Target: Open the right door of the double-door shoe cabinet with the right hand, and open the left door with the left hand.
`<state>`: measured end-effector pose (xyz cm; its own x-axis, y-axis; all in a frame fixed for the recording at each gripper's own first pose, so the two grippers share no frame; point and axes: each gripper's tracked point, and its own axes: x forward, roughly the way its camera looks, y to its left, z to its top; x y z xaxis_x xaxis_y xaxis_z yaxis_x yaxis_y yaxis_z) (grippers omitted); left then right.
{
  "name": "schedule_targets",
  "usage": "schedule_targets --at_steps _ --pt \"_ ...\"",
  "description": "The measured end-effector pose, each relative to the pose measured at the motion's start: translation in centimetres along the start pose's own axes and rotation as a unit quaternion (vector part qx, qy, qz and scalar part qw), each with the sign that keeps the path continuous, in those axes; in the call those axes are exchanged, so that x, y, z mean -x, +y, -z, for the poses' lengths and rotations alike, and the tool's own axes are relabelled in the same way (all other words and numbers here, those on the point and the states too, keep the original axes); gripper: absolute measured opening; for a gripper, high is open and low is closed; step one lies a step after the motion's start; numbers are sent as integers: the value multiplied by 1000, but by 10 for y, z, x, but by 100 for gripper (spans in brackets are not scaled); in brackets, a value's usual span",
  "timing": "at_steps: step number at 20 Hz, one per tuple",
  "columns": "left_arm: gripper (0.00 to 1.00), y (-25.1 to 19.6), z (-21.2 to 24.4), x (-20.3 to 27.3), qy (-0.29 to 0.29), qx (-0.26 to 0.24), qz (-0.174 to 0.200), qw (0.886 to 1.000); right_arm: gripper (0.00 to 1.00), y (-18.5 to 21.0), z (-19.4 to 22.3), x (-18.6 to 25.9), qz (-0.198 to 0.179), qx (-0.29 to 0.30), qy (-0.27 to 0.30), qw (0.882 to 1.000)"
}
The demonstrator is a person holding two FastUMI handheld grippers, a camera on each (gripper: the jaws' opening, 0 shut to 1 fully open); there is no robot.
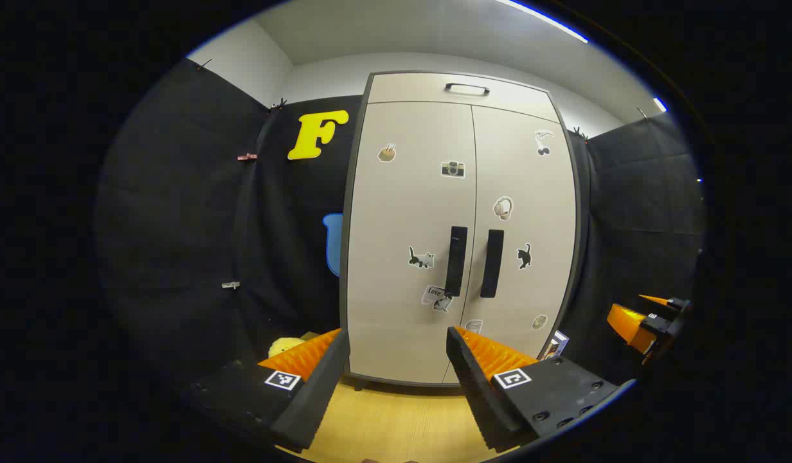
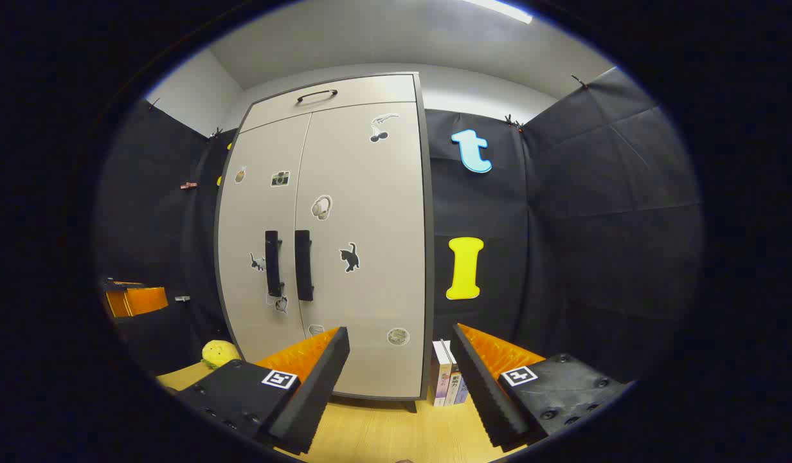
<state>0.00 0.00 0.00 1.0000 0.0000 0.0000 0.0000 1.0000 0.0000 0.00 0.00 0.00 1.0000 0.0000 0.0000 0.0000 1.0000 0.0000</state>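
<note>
The pale double-door shoe cabinet (image 1: 460,225) stands ahead with both doors closed and stickers on them. Two dark vertical handles sit side by side at the middle seam: the left door handle (image 1: 456,260) and the right door handle (image 1: 492,263). In the right gripper view the cabinet (image 2: 332,244) is left of centre, with the right door handle (image 2: 303,265) and left door handle (image 2: 273,263). My left gripper (image 1: 396,373) is open, well short of the doors. My right gripper (image 2: 399,373) is open too, also away from the cabinet. The right gripper (image 1: 647,318) appears at the far right of the left gripper view.
The cabinet stands on a light wooden floor (image 1: 396,418). A yellow soft toy (image 2: 219,352) lies at its left foot, and a few books (image 2: 446,381) lean at its right foot. A top drawer with a handle (image 1: 467,88) is above the doors. Black cloth walls surround the booth.
</note>
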Motion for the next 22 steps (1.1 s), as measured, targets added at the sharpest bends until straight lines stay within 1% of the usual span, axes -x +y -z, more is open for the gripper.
schedule_targets --at_steps 2,7,11,15,18,22 --pt "93 -6 -7 -4 -9 -6 22 1000 99 5 -1 -3 6 3 2 1000" --pt "93 3 -19 -14 -23 -41 50 998 99 26 -15 -8 16 1 -8 1000" --pt "93 10 -20 -20 -29 -35 60 997 99 38 -13 -3 20 6 -3 1000" --pt "93 14 -13 -22 -24 -47 69 996 98 41 -7 0 26 11 5 1000" --pt "93 17 -9 -20 -20 -46 70 996 99 45 -5 0 30 4 12 999" --pt "93 20 -4 -19 -14 -44 70 996 98 48 -3 -2 32 11 21 999"
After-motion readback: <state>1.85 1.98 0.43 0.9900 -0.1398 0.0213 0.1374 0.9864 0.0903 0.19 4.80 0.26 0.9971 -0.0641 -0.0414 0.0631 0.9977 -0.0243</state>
